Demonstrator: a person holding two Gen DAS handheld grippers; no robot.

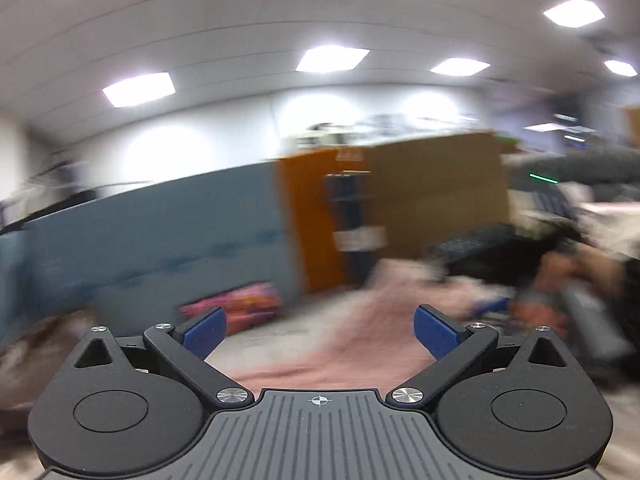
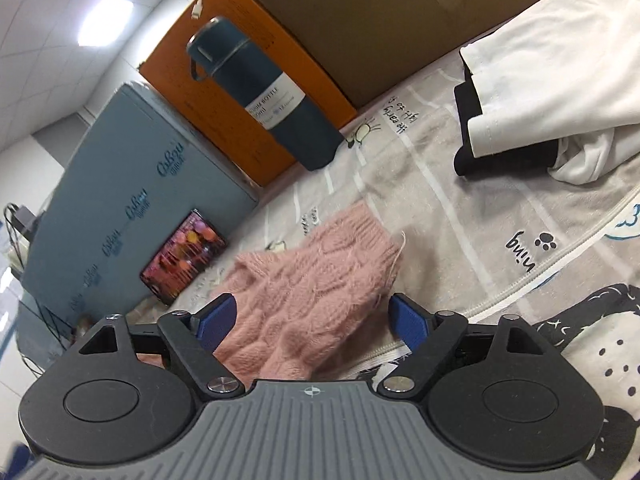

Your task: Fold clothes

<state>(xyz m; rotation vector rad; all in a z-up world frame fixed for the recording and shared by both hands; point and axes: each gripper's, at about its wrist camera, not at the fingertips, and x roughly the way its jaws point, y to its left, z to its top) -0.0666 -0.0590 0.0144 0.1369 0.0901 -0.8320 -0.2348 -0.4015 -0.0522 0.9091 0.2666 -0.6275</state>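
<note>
A pink knitted sweater (image 2: 308, 280) lies on a grey patterned bed sheet (image 2: 480, 216). My right gripper (image 2: 316, 316) is open, its blue pads either side of the sweater's sleeve, just above it. In the blurred left wrist view the pink sweater (image 1: 352, 344) stretches ahead on the bed. My left gripper (image 1: 320, 332) is open and empty above it. The other gripper's blue pad (image 1: 490, 306) and the person's hand (image 1: 560, 272) show at the right.
A dark blue vacuum bottle (image 2: 264, 92) stands by an orange box (image 2: 236, 80), a brown box (image 2: 380, 16) and a blue foam board (image 2: 132, 184). A phone (image 2: 184, 256) leans on the board. Folded white and black clothes (image 2: 552, 80) lie at the right.
</note>
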